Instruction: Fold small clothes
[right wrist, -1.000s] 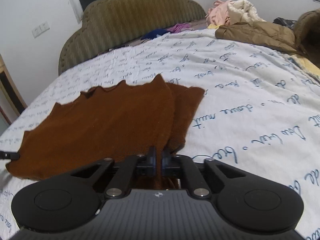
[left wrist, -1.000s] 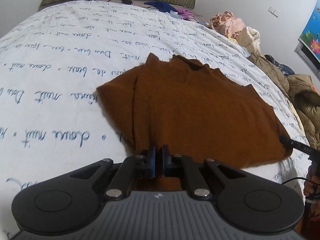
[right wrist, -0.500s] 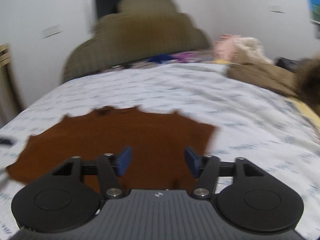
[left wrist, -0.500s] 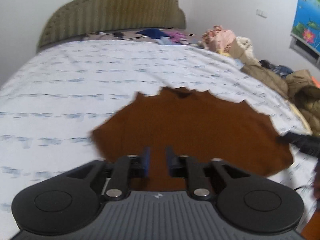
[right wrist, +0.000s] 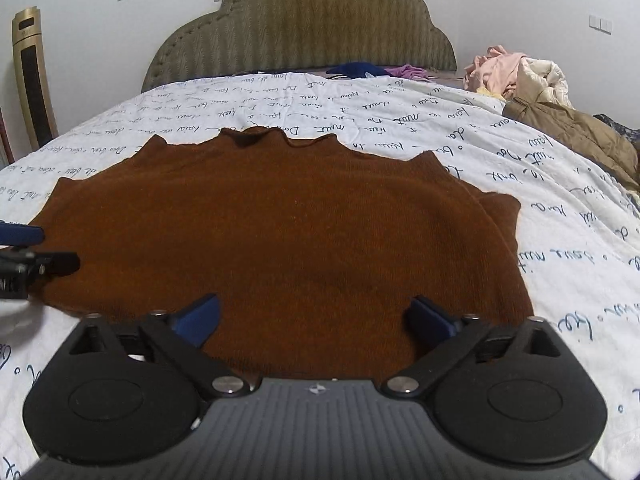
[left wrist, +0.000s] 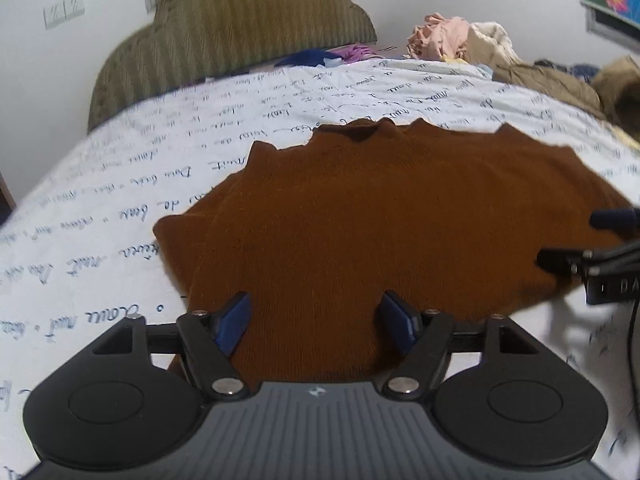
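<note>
A brown knit garment [left wrist: 380, 216] lies flat on the bed, its sleeves folded in under the sides; it also shows in the right wrist view [right wrist: 280, 232]. My left gripper [left wrist: 316, 316] is open and empty over the garment's near hem, toward its left side. My right gripper [right wrist: 316, 316] is open and empty over the near hem, toward its right side. The right gripper's fingers [left wrist: 600, 240] show at the right edge of the left wrist view. The left gripper's fingers [right wrist: 28, 252] show at the left edge of the right wrist view.
The bed has a white cover with blue script [right wrist: 400, 112] and an olive padded headboard [right wrist: 304, 28]. A heap of clothes and a tan jacket [right wrist: 560, 120] lie along the bed's right side. Blue and purple clothes [right wrist: 372, 70] lie by the headboard.
Both grippers were shut on the garment's near hem a second ago. They have let go, opened wide and tilted up. The garment now lies flat.
</note>
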A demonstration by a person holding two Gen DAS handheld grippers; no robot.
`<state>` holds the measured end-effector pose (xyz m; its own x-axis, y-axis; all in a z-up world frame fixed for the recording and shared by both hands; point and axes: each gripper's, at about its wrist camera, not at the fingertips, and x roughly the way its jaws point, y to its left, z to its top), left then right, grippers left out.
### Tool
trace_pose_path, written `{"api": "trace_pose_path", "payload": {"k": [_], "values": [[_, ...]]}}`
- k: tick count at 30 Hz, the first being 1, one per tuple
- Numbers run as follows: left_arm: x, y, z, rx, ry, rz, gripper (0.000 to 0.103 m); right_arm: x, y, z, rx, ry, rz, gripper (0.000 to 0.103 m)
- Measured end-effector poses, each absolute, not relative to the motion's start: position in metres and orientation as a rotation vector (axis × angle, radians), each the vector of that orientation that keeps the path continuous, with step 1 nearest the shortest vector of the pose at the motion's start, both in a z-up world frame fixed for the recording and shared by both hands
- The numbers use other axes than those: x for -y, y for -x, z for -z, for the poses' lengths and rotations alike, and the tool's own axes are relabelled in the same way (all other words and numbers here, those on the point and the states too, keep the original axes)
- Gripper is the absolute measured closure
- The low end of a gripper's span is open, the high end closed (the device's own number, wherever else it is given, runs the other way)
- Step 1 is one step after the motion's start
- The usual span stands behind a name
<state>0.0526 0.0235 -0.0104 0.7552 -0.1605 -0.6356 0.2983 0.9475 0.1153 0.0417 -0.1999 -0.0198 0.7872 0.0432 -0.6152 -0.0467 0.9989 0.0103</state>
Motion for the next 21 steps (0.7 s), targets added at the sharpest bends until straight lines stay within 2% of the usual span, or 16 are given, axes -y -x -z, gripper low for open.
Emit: {"api": "trace_pose_path", "payload": {"k": [11,21], "values": [[-0.031,-0.037,-0.001,-0.649,-0.19,0.234,0.028,0.202,-0.032,0.015,-0.644,-0.013,-0.041,0.0],[-0.027,-0.059,-0.015,-0.622,-0.157,0.207,0.028,0.187,-0.046,-0.001,-0.615,-0.003,-0.053,0.0]]}}
